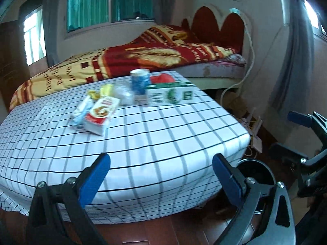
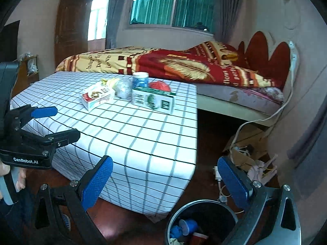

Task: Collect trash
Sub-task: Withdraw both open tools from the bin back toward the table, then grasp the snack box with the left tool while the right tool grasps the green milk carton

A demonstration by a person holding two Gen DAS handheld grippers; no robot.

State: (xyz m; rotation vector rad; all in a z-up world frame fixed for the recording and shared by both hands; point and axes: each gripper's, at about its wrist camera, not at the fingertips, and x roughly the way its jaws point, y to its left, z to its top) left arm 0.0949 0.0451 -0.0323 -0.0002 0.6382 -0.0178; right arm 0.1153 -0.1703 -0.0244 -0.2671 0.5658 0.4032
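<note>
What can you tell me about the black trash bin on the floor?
The trash bin is round, dark and open-topped, with no lid showing. It stands upright on the reddish wooden floor, just past the corner of the checked tablecloth. Inside lie a blue cup, something red and crumpled scraps. The open right gripper hovers above it, touching nothing.

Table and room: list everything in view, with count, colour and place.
table: one, white checked cloth, beside bed
green box: one, table's far right
red-white box: one, table's far left
cup: one, blue-white, behind green box
clear bag: one, between boxes
red item: one, behind green box
yellow wrappers: far left
bin: one, black, floor, holds trash
bed: one, red-yellow blanket
left gripper: open
right gripper: open
</note>
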